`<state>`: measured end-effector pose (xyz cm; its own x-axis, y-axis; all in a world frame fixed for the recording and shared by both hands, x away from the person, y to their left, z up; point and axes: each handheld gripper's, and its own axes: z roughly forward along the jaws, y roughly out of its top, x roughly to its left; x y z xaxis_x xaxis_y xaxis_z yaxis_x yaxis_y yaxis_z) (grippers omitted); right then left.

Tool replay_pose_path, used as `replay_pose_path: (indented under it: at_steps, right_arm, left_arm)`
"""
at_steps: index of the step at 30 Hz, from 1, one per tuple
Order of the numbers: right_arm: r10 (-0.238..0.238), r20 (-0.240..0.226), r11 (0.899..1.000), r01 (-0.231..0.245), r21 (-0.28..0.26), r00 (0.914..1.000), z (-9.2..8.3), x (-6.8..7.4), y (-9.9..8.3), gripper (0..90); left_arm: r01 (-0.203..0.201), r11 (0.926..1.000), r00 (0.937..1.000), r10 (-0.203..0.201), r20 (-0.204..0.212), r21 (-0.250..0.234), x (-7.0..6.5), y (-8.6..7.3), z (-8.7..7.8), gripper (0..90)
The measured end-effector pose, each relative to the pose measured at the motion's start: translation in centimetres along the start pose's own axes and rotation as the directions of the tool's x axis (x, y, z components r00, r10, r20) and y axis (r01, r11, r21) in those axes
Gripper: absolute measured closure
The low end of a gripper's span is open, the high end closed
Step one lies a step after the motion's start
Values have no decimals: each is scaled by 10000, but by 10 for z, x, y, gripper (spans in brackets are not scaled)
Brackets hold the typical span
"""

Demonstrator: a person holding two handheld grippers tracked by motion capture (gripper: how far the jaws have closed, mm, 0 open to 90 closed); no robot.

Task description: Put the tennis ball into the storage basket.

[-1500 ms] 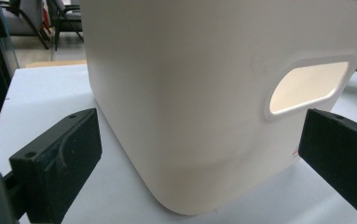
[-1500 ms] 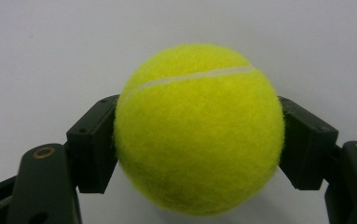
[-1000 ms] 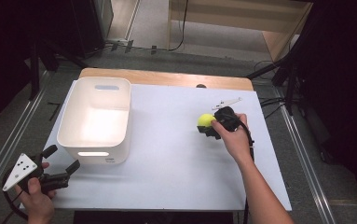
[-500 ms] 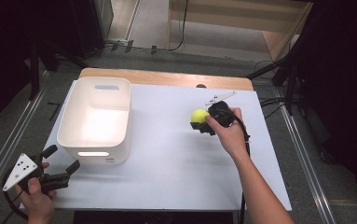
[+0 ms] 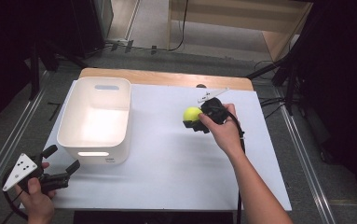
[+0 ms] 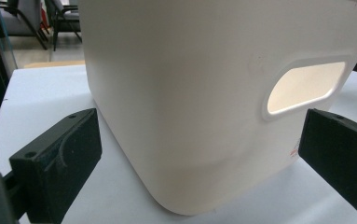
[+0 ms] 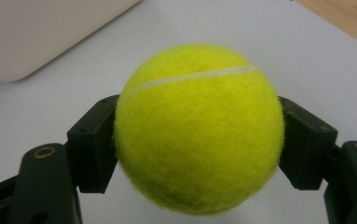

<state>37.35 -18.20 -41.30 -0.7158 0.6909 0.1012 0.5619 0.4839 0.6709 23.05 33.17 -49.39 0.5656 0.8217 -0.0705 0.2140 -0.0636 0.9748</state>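
White covers most of the table in the high view, with a strip of bare wood along its far edge, and a white plastic bin with handle cut-outs stands on the left part of it. To the right of the bin and well apart from it, the right gripper points left, held by the person's right hand, and a yellow-green tennis ball sits between its jaws. At the near left corner the left gripper, grey plate on top, is held just off the bin's near corner with its jaws spread wide and nothing between them. From the left gripper view, the bin looms close ahead with its rounded corner facing the camera and a lit oval handle slot on the right face; the two black jaws stand far apart at either side, clear of the bin wall. From the right gripper view, the tennis ball is clamped between the two jaws, which press on its left and right sides, its white seam curving across the top, while a corner of the bin shows at upper left on the white table.
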Motion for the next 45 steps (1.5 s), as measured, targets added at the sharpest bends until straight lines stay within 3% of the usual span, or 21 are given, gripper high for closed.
replay_pose_path:
  at_steps: [20,45]
  right_arm:
    - [-474,-382,9988,471,-105,9981,8,20,25,235]
    - [-1109,-889,9937,1091,-245,9899,20,43,53,235]
  left_arm:
    - [-4,10000,10000,4,14,22,0,0,0,0]
    - [-6,10000,10000,6,57,13,0,0,0,0]
